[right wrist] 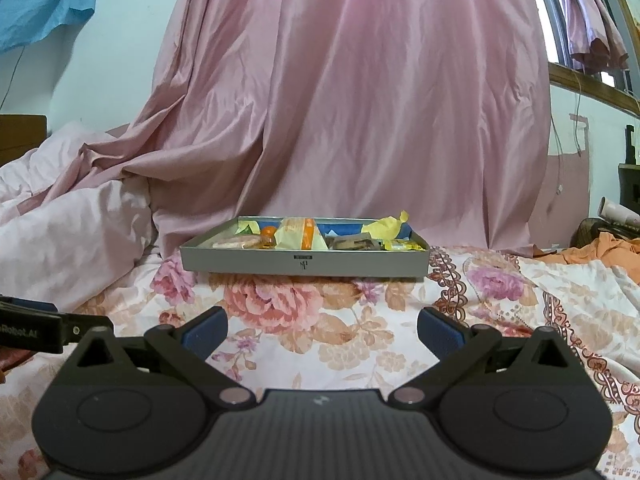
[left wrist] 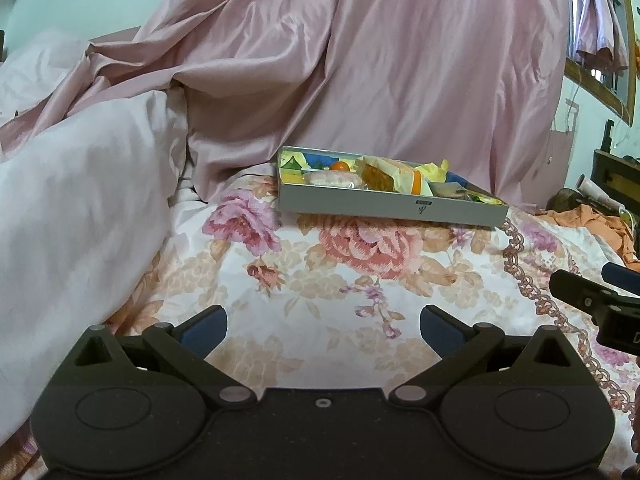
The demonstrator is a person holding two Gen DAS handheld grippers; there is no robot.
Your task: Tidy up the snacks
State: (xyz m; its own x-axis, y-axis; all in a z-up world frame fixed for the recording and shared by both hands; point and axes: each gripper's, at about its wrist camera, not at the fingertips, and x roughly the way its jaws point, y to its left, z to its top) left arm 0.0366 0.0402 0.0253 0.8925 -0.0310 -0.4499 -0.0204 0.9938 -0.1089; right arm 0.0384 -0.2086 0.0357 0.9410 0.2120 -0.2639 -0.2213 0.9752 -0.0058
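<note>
Your left gripper (left wrist: 323,330) and right gripper (right wrist: 322,330) both hover with jaws spread wide, grasping nothing. The grey snack tray (right wrist: 304,264) sits ahead on the floral bedspread (right wrist: 360,340), holding wrapped snacks (right wrist: 298,234), just before a pink curtain (right wrist: 360,100) (white duvet (left wrist: 80,200) at left).

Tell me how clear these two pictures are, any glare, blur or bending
Left wrist view: sharp, soft even light, sheen on the pink curtain, window frame bowed by the fisheye, dark corners. Right wrist view: equally sharp, tray and snacks readable, curtain glossy, edges curved, no motion blur.
</note>
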